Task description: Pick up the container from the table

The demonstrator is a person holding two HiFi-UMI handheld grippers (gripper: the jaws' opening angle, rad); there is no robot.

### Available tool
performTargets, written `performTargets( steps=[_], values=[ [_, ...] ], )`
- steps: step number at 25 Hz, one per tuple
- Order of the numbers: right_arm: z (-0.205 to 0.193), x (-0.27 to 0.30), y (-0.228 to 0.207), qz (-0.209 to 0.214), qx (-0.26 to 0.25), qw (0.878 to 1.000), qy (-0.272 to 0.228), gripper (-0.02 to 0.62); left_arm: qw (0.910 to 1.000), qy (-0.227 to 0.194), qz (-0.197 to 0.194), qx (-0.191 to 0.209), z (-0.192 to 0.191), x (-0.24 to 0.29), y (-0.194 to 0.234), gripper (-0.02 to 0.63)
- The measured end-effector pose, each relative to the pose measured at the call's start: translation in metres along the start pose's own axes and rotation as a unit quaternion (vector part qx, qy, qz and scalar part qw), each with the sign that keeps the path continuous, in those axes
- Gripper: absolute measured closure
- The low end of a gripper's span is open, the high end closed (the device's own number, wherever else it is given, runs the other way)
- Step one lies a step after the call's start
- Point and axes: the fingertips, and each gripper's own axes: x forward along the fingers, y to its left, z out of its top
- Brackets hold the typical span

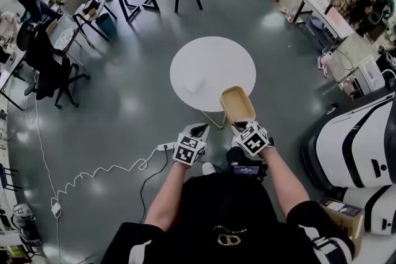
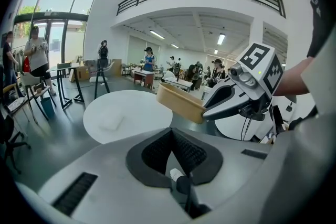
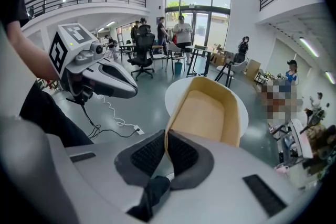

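Observation:
A tan, shallow container hangs in the air over the near edge of the round white table. My right gripper is shut on its near rim; in the right gripper view the thin wall runs down between the black pads. The container also shows in the left gripper view, tilted, held out by the right gripper. My left gripper sits just left of it, pads together at the tip, with nothing in them. A flat white piece lies on the table.
A white cable and power strip trail over the grey floor at the left. A big white-and-black machine stands at the right, with a cardboard box by it. Desks, chairs and people fill the far left and back.

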Motion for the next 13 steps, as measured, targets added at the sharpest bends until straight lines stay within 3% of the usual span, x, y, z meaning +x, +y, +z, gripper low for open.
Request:
performTargets(
  steps=[13],
  values=[
    [0.005,0.003,-0.010,0.006,-0.003,1.000,0.001,0.518,0.9999,0.008,-0.010,0.009,0.008,0.013,0.000,0.597]
  ],
)
